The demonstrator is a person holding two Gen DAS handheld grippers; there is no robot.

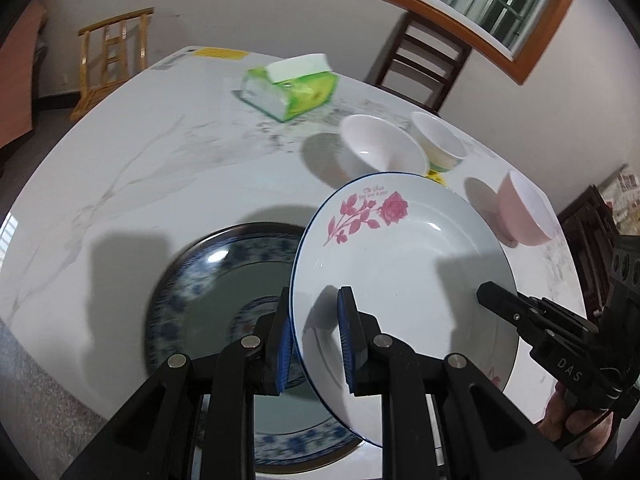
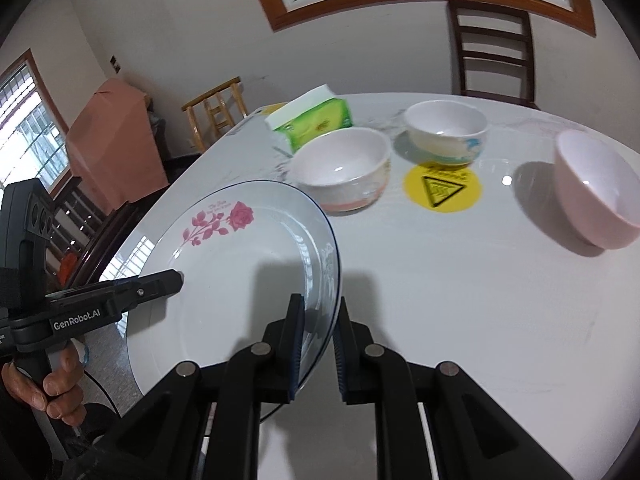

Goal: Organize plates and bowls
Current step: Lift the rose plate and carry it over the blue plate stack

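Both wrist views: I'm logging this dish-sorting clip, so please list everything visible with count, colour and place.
rose plate: one, white with pink rose and blue rim, held above the table by both tools.
blue-patterned plate: one, blue and white, on the table, partly under the rose plate.
bowls: three; white, white with coloured band, pink, far side of the table.
tissue pack: one, green, beyond the bowls.
yellow sticker: one, on the table among the bowls.
table: one, white marble.
chairs: dark, light wood, by the wall.
left tool: shut on the rose plate's rim.
right tool: shut on the opposite rim.
hand: gripping the left tool's handle.
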